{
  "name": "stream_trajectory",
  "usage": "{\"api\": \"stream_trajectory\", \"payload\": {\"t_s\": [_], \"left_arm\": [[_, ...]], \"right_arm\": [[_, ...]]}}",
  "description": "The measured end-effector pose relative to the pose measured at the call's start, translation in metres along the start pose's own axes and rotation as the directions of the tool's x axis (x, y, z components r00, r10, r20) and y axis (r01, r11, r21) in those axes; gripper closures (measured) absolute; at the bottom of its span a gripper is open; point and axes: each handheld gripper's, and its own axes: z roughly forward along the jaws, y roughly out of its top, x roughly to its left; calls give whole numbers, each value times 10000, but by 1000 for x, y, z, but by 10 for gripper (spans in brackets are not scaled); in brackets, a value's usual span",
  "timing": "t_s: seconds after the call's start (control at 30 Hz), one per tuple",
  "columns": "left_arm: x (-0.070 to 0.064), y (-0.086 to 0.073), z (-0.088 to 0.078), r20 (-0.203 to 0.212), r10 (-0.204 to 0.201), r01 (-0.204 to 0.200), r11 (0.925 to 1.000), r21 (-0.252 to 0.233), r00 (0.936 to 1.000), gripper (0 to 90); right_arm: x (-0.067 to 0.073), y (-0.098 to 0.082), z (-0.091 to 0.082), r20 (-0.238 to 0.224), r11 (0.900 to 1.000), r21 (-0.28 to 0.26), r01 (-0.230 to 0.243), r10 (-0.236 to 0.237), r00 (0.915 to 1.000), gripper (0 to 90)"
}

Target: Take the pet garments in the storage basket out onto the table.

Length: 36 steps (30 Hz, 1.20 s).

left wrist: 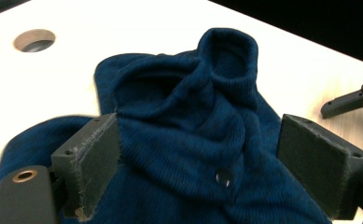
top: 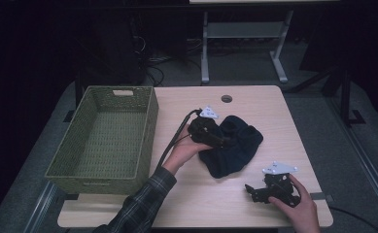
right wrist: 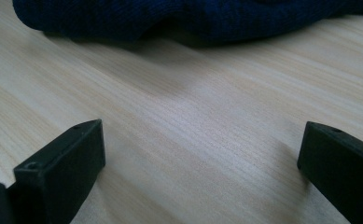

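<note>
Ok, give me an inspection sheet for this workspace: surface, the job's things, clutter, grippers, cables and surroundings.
Surface: light wooden table, round cable hole near the far edge.
Job's things: dark blue knitted garment crumpled mid-table, a small button showing.
Clutter: green woven basket at the left, nothing seen inside.
Grippers: left gripper open, jaws either side of the garment, pads not pressing; right gripper open above bare wood, apart from the garment.
Cables: black cable trails from the left gripper toward the near edge.
Surroundings: dark room, a white desk frame and loose floor cables beyond the table.
</note>
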Motion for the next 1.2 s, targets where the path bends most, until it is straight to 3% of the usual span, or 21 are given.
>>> {"api": "stream_trajectory", "payload": {"t_s": [0.27,0.43,0.67,1.0,1.2], "left_arm": [[-8,-17,-23,-268,202,-206,9997,-154,9994,131],[-11,-28,-35,-477,105,-122,9993,-367,9988,131],[-20,-43,-48,-536,299,-312,9992,-233,9981,131],[-32,-73,-59,-803,149,-153,9999,-42,9967,130],[-31,-92,-64,-931,-14,34,9998,213,9957,129]], "right_arm": [[0,0,0,7,10000,4,22,-22,10000,5],[0,0,0,24,10000,-6,59,-59,10000,5],[-1,0,0,20,10000,-28,90,-90,10000,5],[-1,0,0,13,9999,-34,115,-115,9999,5],[-1,0,0,11,9999,-31,96,-96,10000,5]]}}
